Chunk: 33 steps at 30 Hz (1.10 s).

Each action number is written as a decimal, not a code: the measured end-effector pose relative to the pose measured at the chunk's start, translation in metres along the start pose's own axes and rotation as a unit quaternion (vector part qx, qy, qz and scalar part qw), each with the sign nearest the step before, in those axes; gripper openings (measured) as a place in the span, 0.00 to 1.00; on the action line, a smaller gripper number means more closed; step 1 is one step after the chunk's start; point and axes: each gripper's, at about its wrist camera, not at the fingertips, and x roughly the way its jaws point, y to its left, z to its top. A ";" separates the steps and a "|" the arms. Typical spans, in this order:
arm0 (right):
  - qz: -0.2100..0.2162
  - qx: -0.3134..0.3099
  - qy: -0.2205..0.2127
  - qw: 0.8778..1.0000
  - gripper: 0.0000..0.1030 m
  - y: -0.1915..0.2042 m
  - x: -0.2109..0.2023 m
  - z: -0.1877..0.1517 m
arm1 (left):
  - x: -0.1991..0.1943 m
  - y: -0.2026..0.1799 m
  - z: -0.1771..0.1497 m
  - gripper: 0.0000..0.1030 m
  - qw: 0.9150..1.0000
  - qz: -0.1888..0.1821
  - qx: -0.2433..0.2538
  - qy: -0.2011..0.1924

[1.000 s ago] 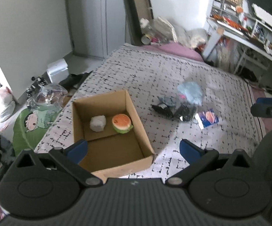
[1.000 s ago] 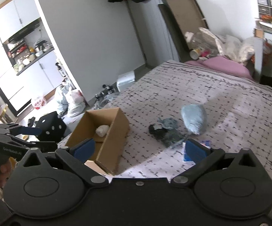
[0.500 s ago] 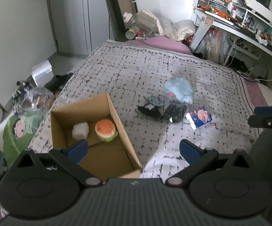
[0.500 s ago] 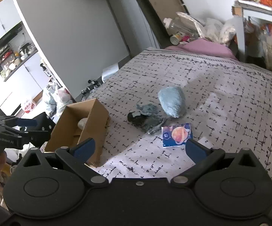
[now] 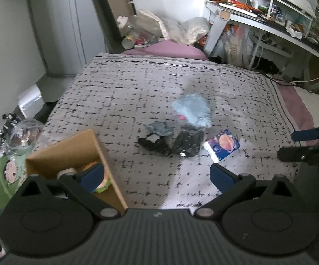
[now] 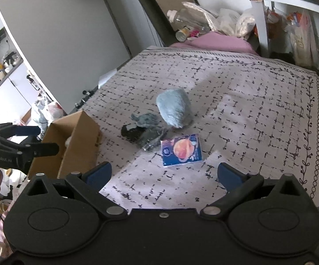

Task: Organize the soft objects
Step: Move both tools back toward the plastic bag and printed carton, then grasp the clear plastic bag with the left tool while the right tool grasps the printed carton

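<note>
bed [image 6: 247, 101], cardboard box [image 6: 80, 139], blue plush [image 6: 174, 108], booklet [image 6: 181, 150]

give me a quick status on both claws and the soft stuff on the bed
Left claw open, empty. Right claw open, empty. Blue plush, dark clothes, tissue pack on bed outside cardboard box. Nothing blocking.

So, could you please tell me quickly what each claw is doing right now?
Left claw: open, holding nothing.
Right claw: open, holding nothing.
</note>
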 end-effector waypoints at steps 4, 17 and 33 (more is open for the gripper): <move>-0.011 0.003 0.012 1.000 1.00 -0.002 0.013 0.000 | 0.015 -0.009 0.006 0.97 1.000 -0.005 0.012 -0.001; -0.027 0.001 0.023 0.999 1.00 -0.005 0.046 0.005 | 0.069 -0.032 0.023 0.93 0.995 -0.024 0.093 0.035; -0.045 0.031 0.055 0.997 0.95 -0.025 0.094 0.004 | 0.132 -0.037 0.026 0.80 0.996 -0.047 0.052 0.053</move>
